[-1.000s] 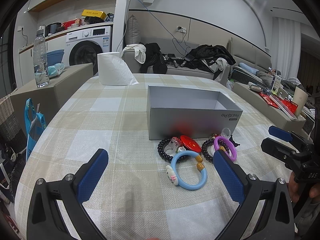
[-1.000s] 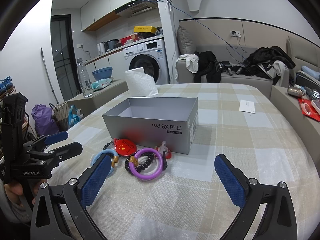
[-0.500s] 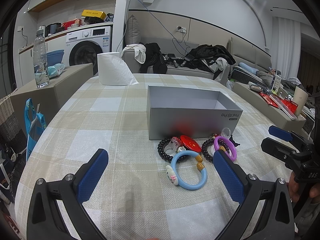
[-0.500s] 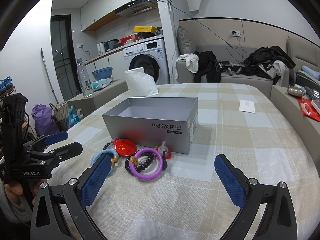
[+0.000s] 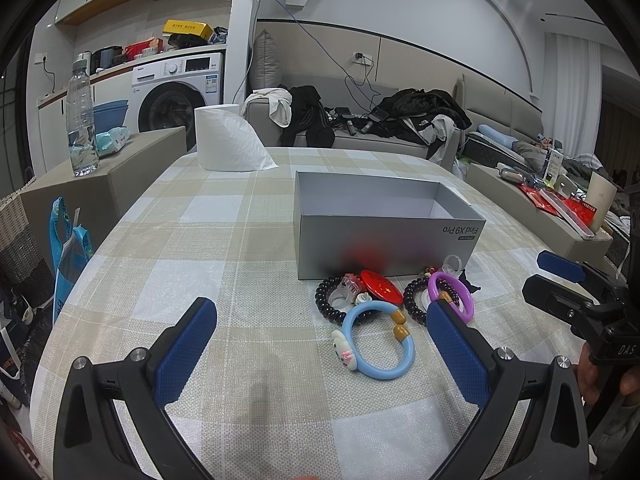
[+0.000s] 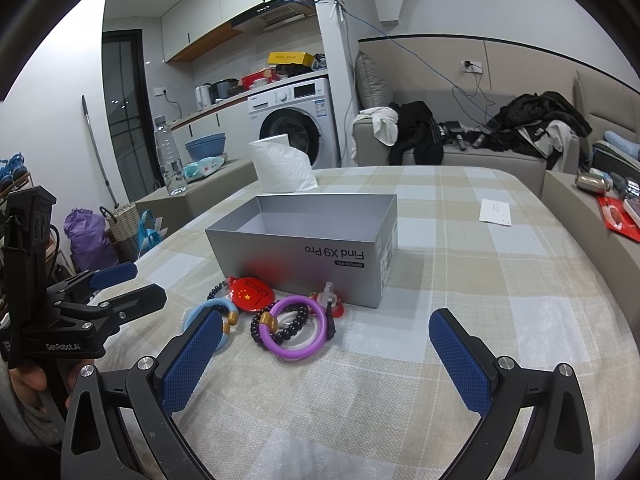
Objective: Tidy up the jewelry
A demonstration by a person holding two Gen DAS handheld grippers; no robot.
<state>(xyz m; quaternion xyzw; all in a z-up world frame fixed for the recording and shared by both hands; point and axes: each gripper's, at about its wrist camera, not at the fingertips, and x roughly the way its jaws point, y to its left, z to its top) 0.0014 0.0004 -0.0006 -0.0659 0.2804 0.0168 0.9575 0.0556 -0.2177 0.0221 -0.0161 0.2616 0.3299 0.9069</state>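
Nothing is changing across the last second: both grippers are hovering with jaws released, so sorting is not yet begun. The left gripper (image 5: 320, 356) and right gripper (image 6: 324, 356) are facing the jewelry pile (image 6: 276, 316), lying on the checked counter (image 6: 480, 280) at 6 o'clock of the open grey cardboard box (image 6: 312, 240), touching its front wall. Open room is lying at 3 o'clock

Nothing has moved since a second ago.

Against the near wall of the open, empty grey box (image 5: 384, 216) lie a blue bangle (image 5: 380, 342) with a white charm, a purple bangle (image 6: 296, 330) over dark beads, another black bead bracelet (image 5: 326, 304) and a red badge (image 6: 253, 295).
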